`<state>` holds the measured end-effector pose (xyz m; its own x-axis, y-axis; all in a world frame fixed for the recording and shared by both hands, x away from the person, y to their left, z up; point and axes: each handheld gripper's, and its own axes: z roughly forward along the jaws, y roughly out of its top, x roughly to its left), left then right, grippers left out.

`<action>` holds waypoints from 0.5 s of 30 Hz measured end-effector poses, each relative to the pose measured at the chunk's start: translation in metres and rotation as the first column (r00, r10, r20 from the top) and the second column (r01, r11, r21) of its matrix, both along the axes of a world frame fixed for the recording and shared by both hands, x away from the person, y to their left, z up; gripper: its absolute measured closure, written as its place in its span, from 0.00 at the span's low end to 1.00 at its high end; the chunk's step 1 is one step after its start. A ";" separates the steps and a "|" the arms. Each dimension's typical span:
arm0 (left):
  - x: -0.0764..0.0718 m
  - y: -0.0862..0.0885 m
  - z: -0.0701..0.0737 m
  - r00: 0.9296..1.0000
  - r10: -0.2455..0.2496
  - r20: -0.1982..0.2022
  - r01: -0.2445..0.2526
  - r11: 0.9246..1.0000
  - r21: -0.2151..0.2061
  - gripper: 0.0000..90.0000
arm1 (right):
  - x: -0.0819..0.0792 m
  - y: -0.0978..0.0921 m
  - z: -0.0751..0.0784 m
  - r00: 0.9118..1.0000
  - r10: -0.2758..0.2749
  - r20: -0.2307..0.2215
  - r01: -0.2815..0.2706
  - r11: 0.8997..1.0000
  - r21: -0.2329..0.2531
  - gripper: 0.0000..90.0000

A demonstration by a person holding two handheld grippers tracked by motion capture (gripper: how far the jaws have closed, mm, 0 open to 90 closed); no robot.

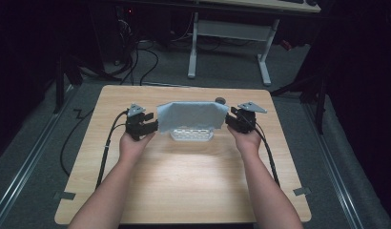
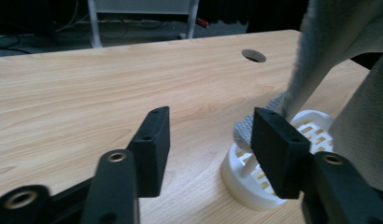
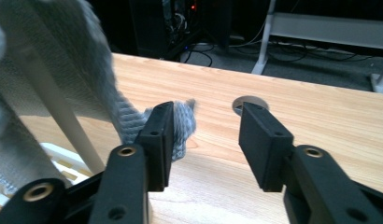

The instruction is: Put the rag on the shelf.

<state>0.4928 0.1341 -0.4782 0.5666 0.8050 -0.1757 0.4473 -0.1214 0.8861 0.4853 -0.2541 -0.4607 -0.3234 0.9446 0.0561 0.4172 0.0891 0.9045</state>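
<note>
Centrally, the wooden worktop [image 1: 184,191] carries the whole setup, with a round cable hole [image 2: 253,55] near its far edge. A grey-blue cloth [image 1: 191,114] hangs draped over the white rods of a small slotted white rack [image 1: 192,135], which stands on the worktop just beyond the middle, between the two hands. In the high view the left gripper [image 1: 148,125] sits at the cloth's left edge and the right gripper [image 1: 231,119] at its right edge, each held level with the rack. In the left gripper view the jaws of the left gripper [image 2: 210,140] stand wide apart and nothing is between them; the cloth [image 2: 329,56] hangs beside the right-hand jaw, and the rack [image 2: 269,186] shows partly behind that jaw. In the right gripper view the jaws of the right gripper [image 3: 206,140] are likewise spread apart with bare worktop in the gap; a corner of the cloth [image 3: 129,119] lies against the outer face of the left-hand jaw, not clamped. One thin white rod [image 3: 59,116] of the rack rises under the cloth.
</note>
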 end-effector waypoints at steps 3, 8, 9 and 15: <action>-0.004 0.005 0.002 1.000 0.013 0.005 -0.013 1.000 0.021 0.46 | -0.002 -0.006 0.001 1.000 -0.002 -0.021 0.002 1.000 -0.002 0.55; -0.011 0.015 0.003 0.999 0.031 0.013 -0.031 0.999 0.041 0.41 | -0.010 -0.012 0.005 1.000 0.008 -0.022 -0.008 1.000 -0.028 0.53; -0.012 0.018 0.003 0.999 0.036 0.014 -0.037 0.998 0.045 0.40 | -0.012 -0.013 0.005 1.000 0.010 -0.010 -0.010 1.000 -0.028 0.53; -0.020 0.032 0.003 0.999 0.055 0.001 -0.055 0.998 0.024 0.39 | -0.024 -0.020 0.006 1.000 0.010 -0.007 -0.010 0.998 -0.063 0.49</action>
